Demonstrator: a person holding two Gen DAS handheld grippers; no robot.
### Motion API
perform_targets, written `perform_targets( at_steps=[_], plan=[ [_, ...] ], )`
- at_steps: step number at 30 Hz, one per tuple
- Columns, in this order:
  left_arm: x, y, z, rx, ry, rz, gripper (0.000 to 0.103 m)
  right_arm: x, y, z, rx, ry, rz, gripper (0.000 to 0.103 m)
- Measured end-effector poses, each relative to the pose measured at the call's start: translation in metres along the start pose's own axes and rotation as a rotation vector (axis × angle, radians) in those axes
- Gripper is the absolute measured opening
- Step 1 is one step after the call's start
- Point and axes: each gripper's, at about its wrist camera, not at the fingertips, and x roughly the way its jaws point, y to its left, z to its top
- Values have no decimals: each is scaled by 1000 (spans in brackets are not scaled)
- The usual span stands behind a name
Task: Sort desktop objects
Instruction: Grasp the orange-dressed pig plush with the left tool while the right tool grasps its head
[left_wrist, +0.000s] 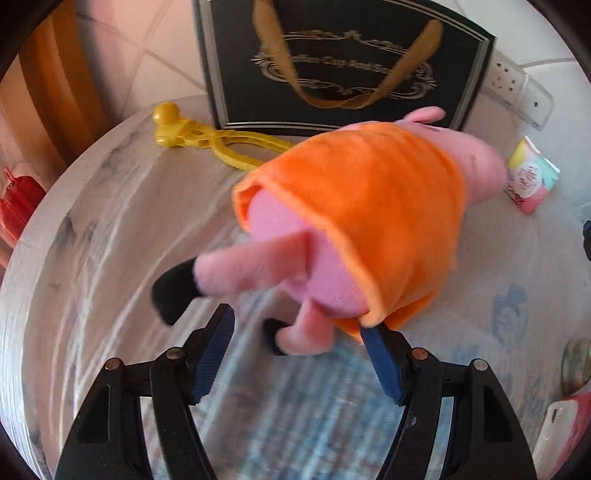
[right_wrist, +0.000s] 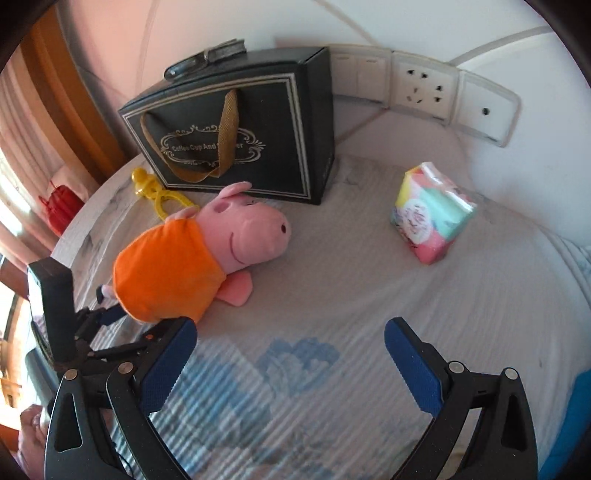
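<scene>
In the right wrist view only, plush pig's face, wall sockets

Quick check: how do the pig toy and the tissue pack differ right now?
The pig toy lies on its side beside the left gripper; the tissue pack stands far from both grippers. The toy is soft plush in orange and pink; the pack is boxy, plastic-wrapped and pastel. Both rest ungripped on the table.

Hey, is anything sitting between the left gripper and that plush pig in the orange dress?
Nothing visible does. The left gripper is open right at the plush pig, whose lower foot lies between the fingers. Only bare striped cloth shows around them. The yellow tongs and black gift bag lie beyond the pig.
</scene>
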Motion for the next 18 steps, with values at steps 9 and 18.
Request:
perform_targets(
  at_steps=[9,18],
  plan=[
    [-50,54,-3,-18,-44,-53,70,40,21,22,3,17,108,103],
    [-35,-16,14,26,-27,-152,83,56,14,32,-18,45,146,103]
  ],
)
